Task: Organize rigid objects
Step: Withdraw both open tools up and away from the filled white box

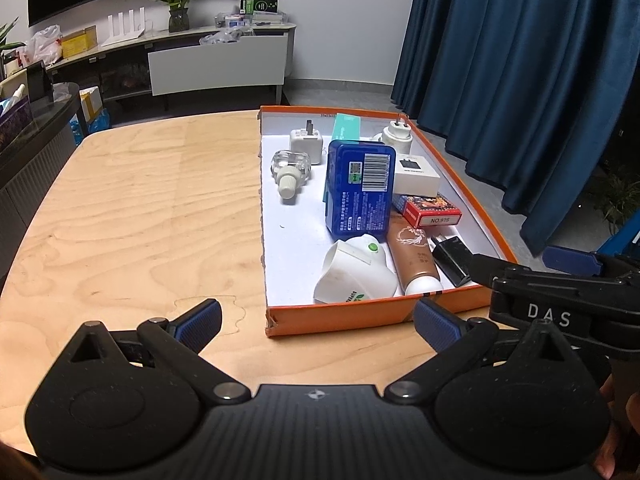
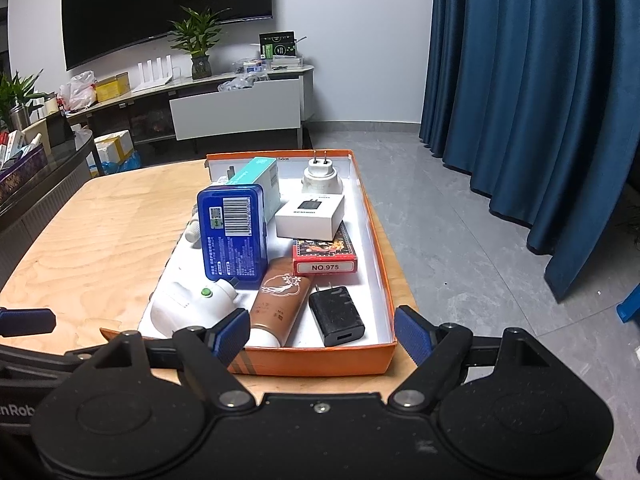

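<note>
Grippers both gape wide w/ nothing held: left gripper and right gripper hover at near end of orange box on wooden table. Inside: blue tin upright mid-box, brown tube & black charger near, red card pack at right.

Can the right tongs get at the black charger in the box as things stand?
Probably yes. The right tongs stand open just short of the orange box, and the black charger lies flat at the near wall with nothing on top. The brown tube beside it leaves little room.
</note>
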Available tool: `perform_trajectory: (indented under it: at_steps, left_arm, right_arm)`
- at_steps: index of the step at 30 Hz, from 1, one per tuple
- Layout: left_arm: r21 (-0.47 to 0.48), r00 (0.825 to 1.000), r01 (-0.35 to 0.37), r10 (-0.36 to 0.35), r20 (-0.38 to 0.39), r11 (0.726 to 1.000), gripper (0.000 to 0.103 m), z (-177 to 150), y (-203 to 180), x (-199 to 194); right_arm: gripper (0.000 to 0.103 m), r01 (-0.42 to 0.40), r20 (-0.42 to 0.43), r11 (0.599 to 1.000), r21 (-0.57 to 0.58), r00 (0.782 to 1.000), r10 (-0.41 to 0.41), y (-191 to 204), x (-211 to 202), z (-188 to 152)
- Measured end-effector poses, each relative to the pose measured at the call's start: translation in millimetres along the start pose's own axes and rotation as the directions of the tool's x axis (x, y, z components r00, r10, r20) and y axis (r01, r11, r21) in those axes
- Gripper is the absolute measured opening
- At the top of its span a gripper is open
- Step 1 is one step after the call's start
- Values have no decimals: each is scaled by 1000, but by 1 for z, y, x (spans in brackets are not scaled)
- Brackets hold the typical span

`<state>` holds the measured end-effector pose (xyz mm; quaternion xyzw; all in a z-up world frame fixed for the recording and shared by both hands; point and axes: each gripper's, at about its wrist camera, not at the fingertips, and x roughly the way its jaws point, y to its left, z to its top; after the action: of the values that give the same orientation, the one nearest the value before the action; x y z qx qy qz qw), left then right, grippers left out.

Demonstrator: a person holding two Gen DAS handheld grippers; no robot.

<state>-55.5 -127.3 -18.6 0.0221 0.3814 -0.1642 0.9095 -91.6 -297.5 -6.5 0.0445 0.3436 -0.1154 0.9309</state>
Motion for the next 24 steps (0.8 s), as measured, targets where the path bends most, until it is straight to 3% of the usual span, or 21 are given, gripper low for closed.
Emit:
perform_trajectory:
  at_steps: [24]
  left_arm:
    - [-3,1000,17,-17,-3,1000,103,0,-2,-1]
  right_arm:
    - [93,2,0,1000,2,1000,-2,0,1,0]
